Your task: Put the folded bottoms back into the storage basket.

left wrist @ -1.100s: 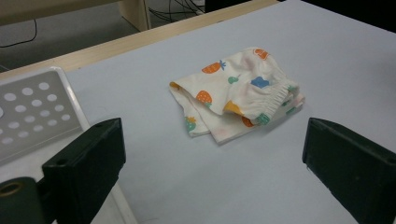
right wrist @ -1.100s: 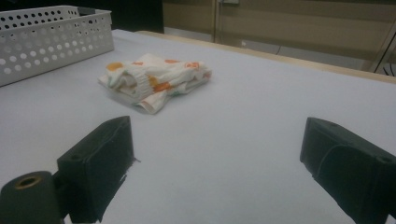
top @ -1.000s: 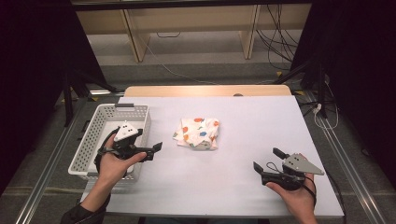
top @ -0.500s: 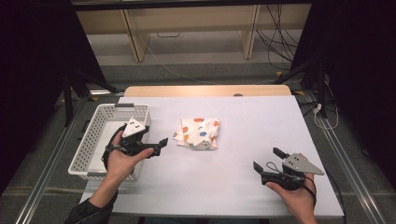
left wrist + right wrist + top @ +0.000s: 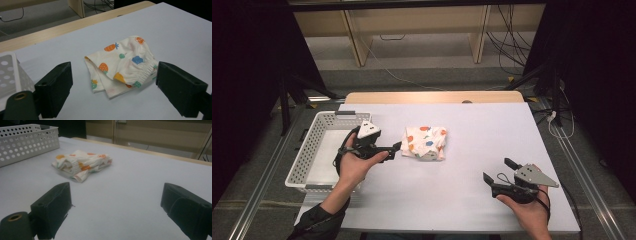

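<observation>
In the high view, a folded printed cloth [image 5: 425, 142] is seen lying on the white table [image 5: 492, 130], just right of a white perforated basket [image 5: 312, 150]. The left gripper [image 5: 396, 148] is held just beside the cloth's left edge, and the right gripper [image 5: 498, 171] is kept well apart near the front right corner. In the left gripper view, the jaws are spread wide with nothing between them, the cloth [image 5: 121, 62] lying close ahead. In the right gripper view, the jaws are likewise wide apart and empty, the cloth [image 5: 81, 164] and basket [image 5: 27, 141] farther off.
</observation>
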